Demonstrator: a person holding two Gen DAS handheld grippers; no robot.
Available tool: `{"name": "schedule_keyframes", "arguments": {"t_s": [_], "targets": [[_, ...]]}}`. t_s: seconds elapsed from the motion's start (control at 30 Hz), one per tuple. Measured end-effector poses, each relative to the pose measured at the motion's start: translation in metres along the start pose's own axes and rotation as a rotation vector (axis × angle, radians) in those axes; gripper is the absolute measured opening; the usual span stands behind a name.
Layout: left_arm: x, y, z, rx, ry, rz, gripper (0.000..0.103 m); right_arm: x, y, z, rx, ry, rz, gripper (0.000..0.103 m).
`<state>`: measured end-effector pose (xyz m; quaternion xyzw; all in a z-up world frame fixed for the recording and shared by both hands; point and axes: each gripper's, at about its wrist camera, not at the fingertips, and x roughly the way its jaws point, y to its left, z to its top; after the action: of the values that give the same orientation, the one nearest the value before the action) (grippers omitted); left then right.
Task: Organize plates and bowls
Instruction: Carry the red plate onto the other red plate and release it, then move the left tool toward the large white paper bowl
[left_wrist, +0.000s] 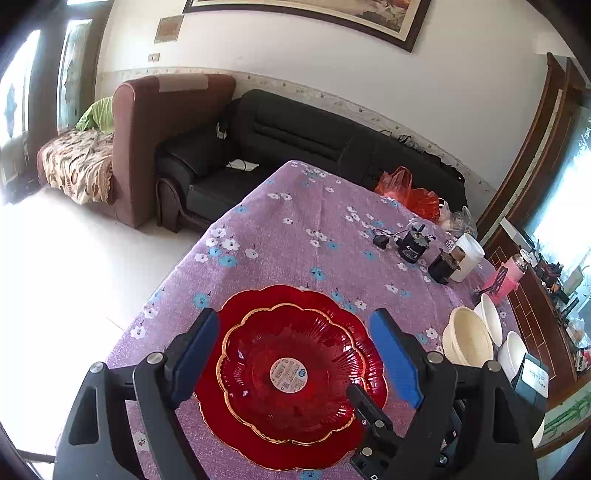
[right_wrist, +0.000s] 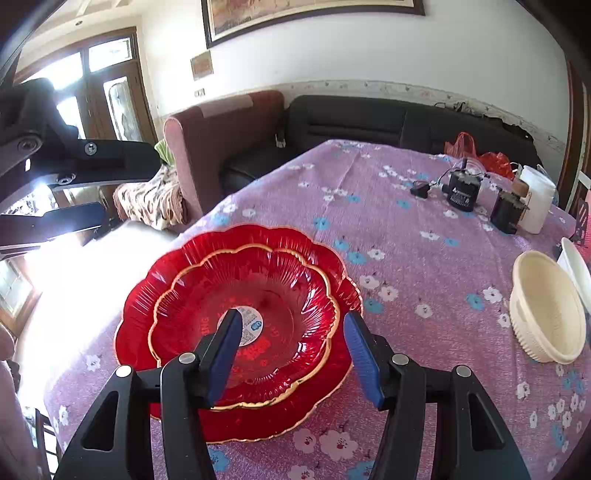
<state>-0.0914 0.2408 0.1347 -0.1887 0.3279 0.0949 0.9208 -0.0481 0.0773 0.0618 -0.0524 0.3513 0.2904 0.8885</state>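
Right wrist: red plates (right_wrist: 258, 280) stacked beneath open right hand-held gripper (right_wrist: 291, 325).

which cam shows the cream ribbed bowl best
The right wrist view. The cream ribbed bowl sits there whole, tipped on the tablecloth, with its ribbed wall and inside both clear. The left wrist view shows it smaller at the right, its lower edge cut by the gripper's frame.

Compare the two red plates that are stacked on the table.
The upper red plate is smaller and sits nested inside the lower red plate, which rests on the tablecloth. The upper red plate carries a round white sticker at its centre; none shows on the lower red plate. Both are glossy red, flower-shaped, ribbed and gold-edged.
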Motion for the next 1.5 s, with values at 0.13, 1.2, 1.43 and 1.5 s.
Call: {"name": "schedule_keyframes", "arguments": {"t_s": [0.13,1.2,1.43,1.5], "targets": [[-0.017,-0.023,-0.005,0.058,-0.046,-0.011,0.085,-0.027,-0.017,-0.002,0.034,-0.048,0.007,0.063],[0.05,-0.319,-0.102,0.472,0.151,-0.264,0.103,-0.275,-0.413,-0.092,0.52,-0.096,-0.48,0.073],[0.1,-0.403,-0.126,0.453,0.357,-0.376,0.103,-0.221,-0.462,-0.066,0.47,0.108,-0.395,0.073],[0.112,-0.418,-0.133,0.47,0.395,-0.366,0.103,-0.198,-0.464,-0.06,0.443,0.182,-0.375,0.073]]}}
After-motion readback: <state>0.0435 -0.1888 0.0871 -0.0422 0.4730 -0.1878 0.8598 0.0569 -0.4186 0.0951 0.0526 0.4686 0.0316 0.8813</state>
